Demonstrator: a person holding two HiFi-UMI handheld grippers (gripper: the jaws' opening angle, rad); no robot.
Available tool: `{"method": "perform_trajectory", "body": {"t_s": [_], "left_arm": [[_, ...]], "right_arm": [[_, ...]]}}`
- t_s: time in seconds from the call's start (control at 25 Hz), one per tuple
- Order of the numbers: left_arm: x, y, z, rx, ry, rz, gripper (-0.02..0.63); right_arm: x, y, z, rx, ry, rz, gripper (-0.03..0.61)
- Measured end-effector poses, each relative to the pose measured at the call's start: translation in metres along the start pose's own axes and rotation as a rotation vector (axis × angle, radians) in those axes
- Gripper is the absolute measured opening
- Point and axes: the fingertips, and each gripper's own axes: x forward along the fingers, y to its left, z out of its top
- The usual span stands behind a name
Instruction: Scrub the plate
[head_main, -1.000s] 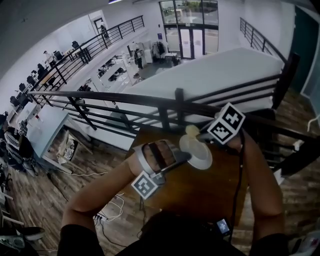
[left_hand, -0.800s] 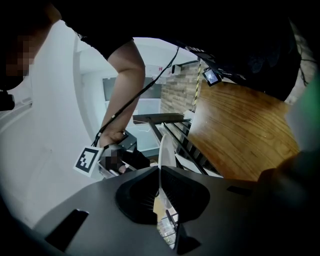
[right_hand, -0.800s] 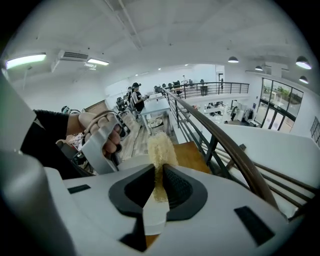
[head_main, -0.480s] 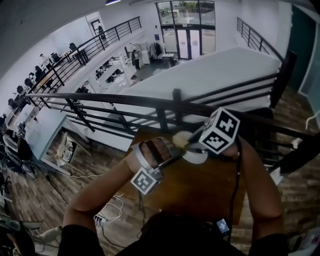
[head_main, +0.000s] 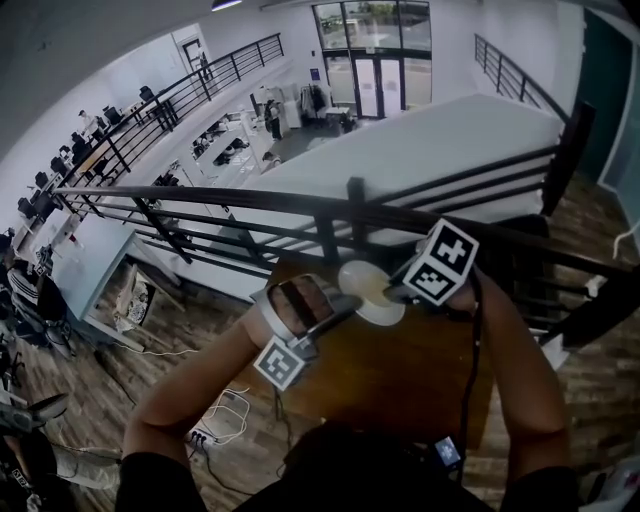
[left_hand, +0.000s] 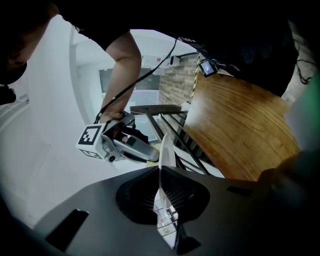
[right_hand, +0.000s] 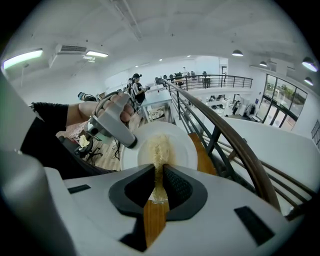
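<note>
Filling the near middle of the head view, the wooden worktop runs up to a black railing at its far edge, with a lower floor of desks visible beyond the bars. Over the far left part of the worktop, the left gripper holds a white plate up near the railing. Its jaws are nearly together, clamped on the plate's rim, and in the left gripper view the plate stands edge-on between them. The right gripper comes in from the right, angled down at the plate's face. Its jaws are narrow, pinched on a pale yellow sponge that presses against the middle of the plate.
</note>
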Motion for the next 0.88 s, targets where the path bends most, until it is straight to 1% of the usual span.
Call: {"method": "perform_trajectory", "body": {"t_s": [0.2,0.32,0.44,0.56,0.64,0.76,0.88], "left_arm": [[-0.006,-0.001,0.011,-0.009,-0.016,0.000,0.026],[-0.004,-0.007,0.018,-0.030,-0.034,-0.004,0.026],[-0.003,-0.019,0.023,-0.036,-0.044,-0.026,0.025],[0.000,-0.028,0.014,-0.059,-0.038,-0.040,0.025],[0.000,-0.036,0.003,-0.102,-0.027,-0.052,0.025],[-0.005,-0.050,-0.020,-0.223,-0.019,-0.081,0.026],[-0.007,-0.070,-0.039,-0.330,-0.015,-0.114,0.025]], "right_arm": [[0.014,-0.014,-0.004,0.020,0.021,-0.022,0.054],[0.023,-0.017,0.002,0.021,0.003,-0.004,0.054],[0.031,-0.005,0.017,-0.012,-0.019,0.028,0.054],[0.034,0.008,0.032,-0.051,-0.034,0.054,0.054],[0.037,0.013,0.036,-0.067,-0.034,0.071,0.054],[0.047,0.015,0.036,-0.081,-0.006,0.088,0.054],[0.063,-0.001,0.026,-0.054,0.030,0.082,0.054]]}}
